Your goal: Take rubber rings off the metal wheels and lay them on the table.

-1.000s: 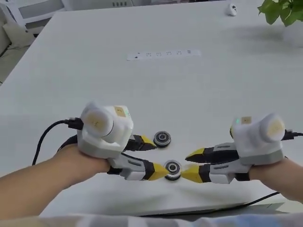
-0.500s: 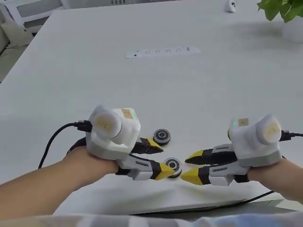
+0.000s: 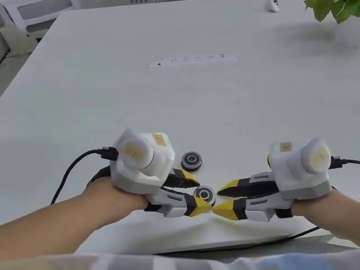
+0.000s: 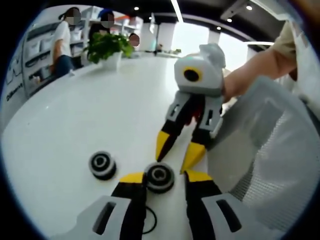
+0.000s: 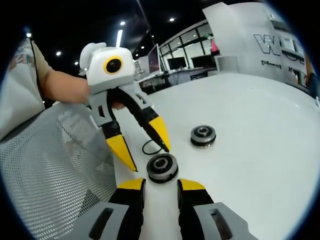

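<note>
Two black-rimmed metal wheels lie on the white table [image 3: 112, 84]. The nearer wheel [image 3: 204, 194] [image 4: 159, 176] [image 5: 162, 167] sits between the yellow tips of my left gripper [image 3: 197, 193] [image 4: 165, 176], which is open; the wheel touches one jaw, with a gap to the other. My right gripper [image 3: 224, 198] [image 5: 162, 184] is open too, its tips just short of the same wheel from the other side. The second wheel [image 3: 192, 160] [image 4: 102, 165] [image 5: 203, 135] lies a little farther off. A thin black rubber ring [image 5: 150, 147] [image 4: 145, 220] lies flat under the left gripper's jaws.
A white power strip [image 3: 191, 58] lies mid-table. A green plant [image 3: 332, 8] stands at the far right corner. The table's front edge runs just below the grippers, and black cables [image 3: 67, 169] trail from both. People stand far behind the plant [image 4: 107, 47].
My left gripper has slid to the right, so its jaws now straddle the nearer wheel. The right gripper has stayed nearly where it was.
</note>
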`<state>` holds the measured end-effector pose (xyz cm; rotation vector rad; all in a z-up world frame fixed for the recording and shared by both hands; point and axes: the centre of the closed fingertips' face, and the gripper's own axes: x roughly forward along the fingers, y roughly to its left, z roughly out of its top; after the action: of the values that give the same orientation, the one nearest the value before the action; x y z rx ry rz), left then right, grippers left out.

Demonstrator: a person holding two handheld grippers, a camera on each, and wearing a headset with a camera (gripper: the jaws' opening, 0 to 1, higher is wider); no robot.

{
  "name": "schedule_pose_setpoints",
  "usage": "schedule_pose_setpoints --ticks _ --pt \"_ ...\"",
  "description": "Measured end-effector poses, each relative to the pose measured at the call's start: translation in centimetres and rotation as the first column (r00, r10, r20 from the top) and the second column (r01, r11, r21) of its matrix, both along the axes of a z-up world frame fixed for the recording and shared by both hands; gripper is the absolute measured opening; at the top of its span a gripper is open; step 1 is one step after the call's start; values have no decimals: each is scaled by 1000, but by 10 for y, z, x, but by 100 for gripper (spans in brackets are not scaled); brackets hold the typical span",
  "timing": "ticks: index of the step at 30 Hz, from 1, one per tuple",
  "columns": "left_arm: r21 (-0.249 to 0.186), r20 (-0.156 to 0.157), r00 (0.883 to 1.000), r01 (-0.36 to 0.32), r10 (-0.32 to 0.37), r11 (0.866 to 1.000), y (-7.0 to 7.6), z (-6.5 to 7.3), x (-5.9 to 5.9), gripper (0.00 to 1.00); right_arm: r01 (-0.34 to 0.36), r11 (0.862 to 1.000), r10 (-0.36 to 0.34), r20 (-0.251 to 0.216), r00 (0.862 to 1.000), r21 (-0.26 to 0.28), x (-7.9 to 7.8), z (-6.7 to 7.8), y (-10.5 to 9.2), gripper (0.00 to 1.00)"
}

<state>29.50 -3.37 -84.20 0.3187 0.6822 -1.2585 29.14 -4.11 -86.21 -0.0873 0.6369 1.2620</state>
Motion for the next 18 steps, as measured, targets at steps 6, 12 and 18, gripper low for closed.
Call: schedule_pose_setpoints --ticks 6,12,18 --pt "9 1 1000 5 -5 1000 -1 -4 0 27 0 1000 0 -5 1000 6 -2 -2 2 23" --pt "12 12 1000 4 -4 1000 -2 -6 1 22 4 1000 -4 -5 1000 11 -1 -1 2 23" --pt "25 62 998 12 -13 1000 -2 -7 5 16 12 1000 -12 -6 1000 15 1 -1 2 22"
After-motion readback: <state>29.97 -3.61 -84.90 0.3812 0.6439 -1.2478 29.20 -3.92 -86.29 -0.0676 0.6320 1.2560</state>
